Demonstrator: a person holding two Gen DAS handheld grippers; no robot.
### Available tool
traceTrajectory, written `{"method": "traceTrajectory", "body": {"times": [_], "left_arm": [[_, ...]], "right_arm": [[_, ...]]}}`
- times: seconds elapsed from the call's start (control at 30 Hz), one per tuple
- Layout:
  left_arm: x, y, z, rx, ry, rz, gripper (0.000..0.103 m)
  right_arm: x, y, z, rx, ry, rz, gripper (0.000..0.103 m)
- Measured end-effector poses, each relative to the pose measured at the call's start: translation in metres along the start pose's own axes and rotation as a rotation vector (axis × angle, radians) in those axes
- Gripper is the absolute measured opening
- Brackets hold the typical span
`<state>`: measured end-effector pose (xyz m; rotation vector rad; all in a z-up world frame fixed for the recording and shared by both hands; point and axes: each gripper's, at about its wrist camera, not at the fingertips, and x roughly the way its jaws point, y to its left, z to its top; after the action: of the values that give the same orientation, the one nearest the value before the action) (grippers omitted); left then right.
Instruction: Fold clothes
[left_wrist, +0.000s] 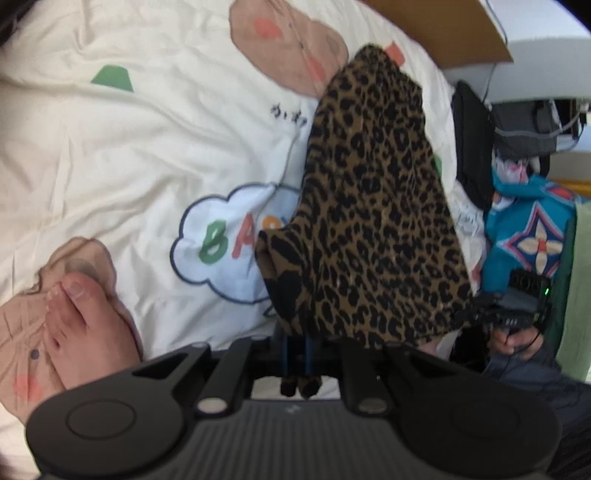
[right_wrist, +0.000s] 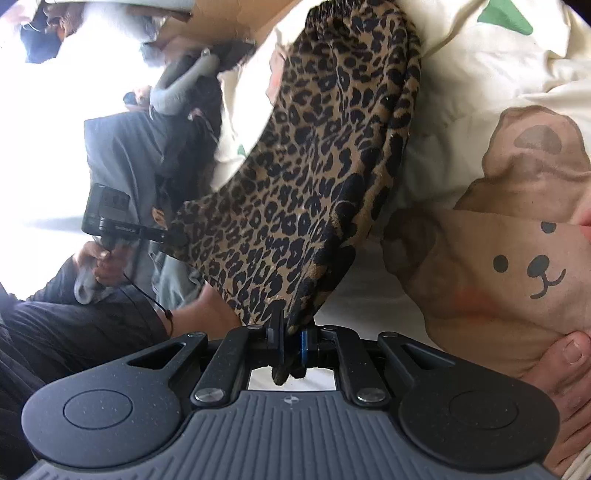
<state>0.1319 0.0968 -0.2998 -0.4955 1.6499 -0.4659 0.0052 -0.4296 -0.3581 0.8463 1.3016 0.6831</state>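
The left gripper (left_wrist: 300, 345) and right gripper (right_wrist: 291, 334) each clench a corner of the leopard-print garment (left_wrist: 369, 206), lifting it taut off the bear-print duvet (left_wrist: 110, 155) (likely to straighten it for folding).

On the cream quilt (left_wrist: 110, 155), ahead and left of the left tongs, a printed cloud (left_wrist: 225, 240) carries coloured letters: a green "B", then a red "A", the rest hidden by the leopard cloth (left_wrist: 369, 221). Small dark script (left_wrist: 286, 112) farther ahead is too blurred to read
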Motion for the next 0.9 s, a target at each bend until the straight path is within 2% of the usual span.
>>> {"method": "traceTrajectory", "body": {"times": [0.23,0.37,0.7,0.9], "left_arm": [[-0.006,-0.007,0.008,0.008,-0.053,0.000,0.009],[-0.012,-0.012,0.018,0.019,-0.089,0.021,0.009],[-0.032,-0.018,0.043,-0.015,-0.195,-0.007,0.009],[-0.051,-0.024,0.038,-0.025,-0.248,-0.031,0.009]], "right_arm": [[0.002,0.003,0.002,0.004,-0.038,-0.019,0.006],[-0.004,0.007,0.009,0.005,-0.095,-0.019,0.006],[-0.017,0.006,0.021,0.036,-0.213,0.048,0.006],[-0.023,0.004,0.023,0.050,-0.262,0.089,0.006]]}}
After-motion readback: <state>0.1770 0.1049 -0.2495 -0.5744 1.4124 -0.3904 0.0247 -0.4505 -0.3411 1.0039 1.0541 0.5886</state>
